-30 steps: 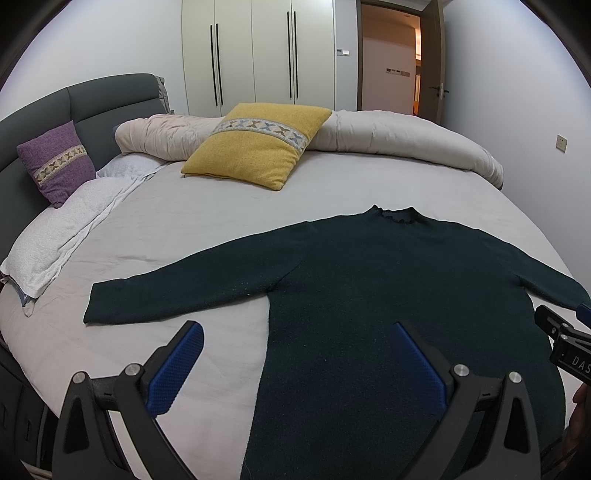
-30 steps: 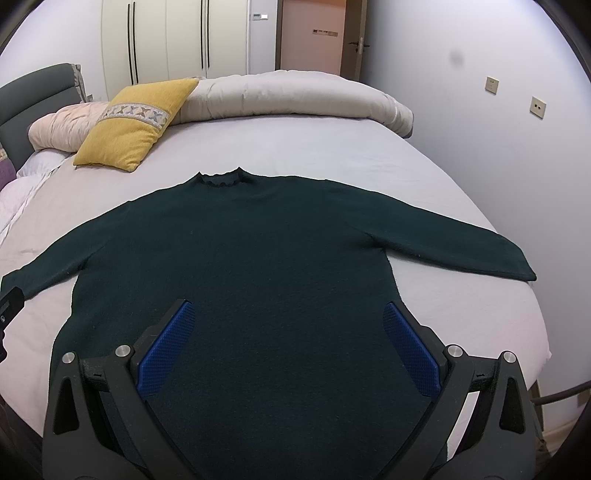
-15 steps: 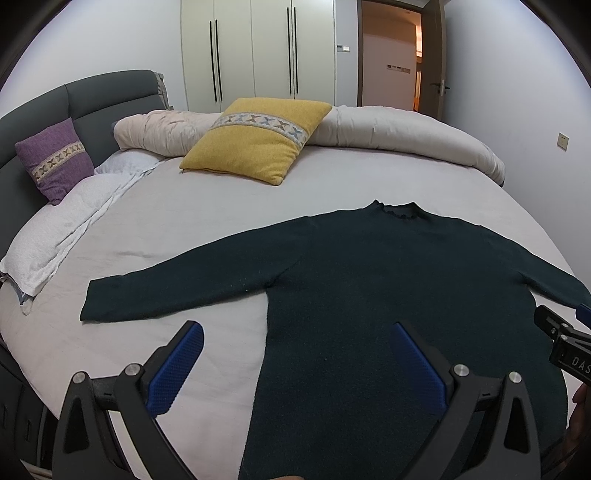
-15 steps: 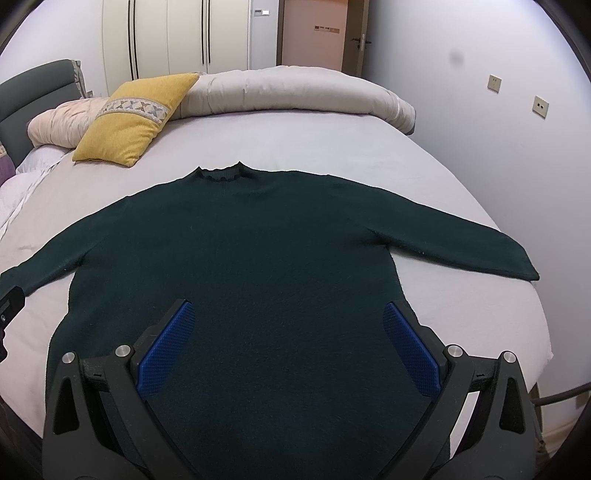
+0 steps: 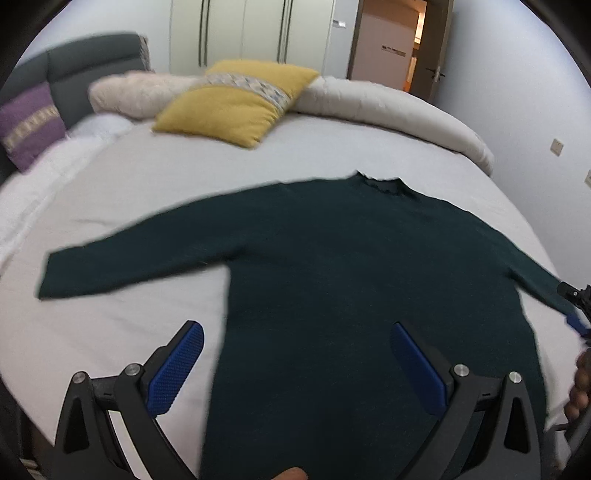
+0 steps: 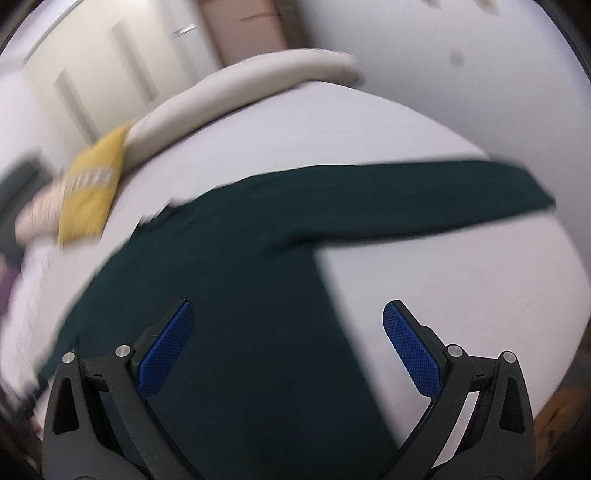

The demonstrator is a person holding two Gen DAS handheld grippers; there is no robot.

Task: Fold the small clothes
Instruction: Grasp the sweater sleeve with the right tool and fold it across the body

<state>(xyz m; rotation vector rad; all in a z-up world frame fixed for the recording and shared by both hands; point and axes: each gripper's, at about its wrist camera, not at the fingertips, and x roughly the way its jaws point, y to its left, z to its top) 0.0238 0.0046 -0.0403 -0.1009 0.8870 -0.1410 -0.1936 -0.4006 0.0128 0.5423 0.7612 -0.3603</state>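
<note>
A dark green long-sleeved sweater [image 5: 343, 266] lies flat on the white bed [image 5: 155, 184], sleeves spread out, collar toward the pillows. My left gripper [image 5: 295, 343] is open and empty above the sweater's left hem edge. My right gripper [image 6: 288, 325] is open and empty above the sweater [image 6: 240, 266] near its right side; the right sleeve [image 6: 424, 188] stretches away to the right. That view is blurred and tilted. The right gripper's tip also shows at the right edge of the left wrist view [image 5: 574, 306], over the right cuff.
A yellow cushion [image 5: 236, 103], a purple cushion [image 5: 27, 125] and a rolled cream duvet [image 5: 388, 107] lie at the head of the bed. A grey headboard [image 5: 85, 70] stands at the left. Wardrobe doors [image 5: 251, 33] and an open doorway [image 5: 391, 44] are behind.
The right gripper has swung right and tilted, so its view now centres on the right sleeve and is blurred. The left gripper has moved slightly forward. Both stay open.
</note>
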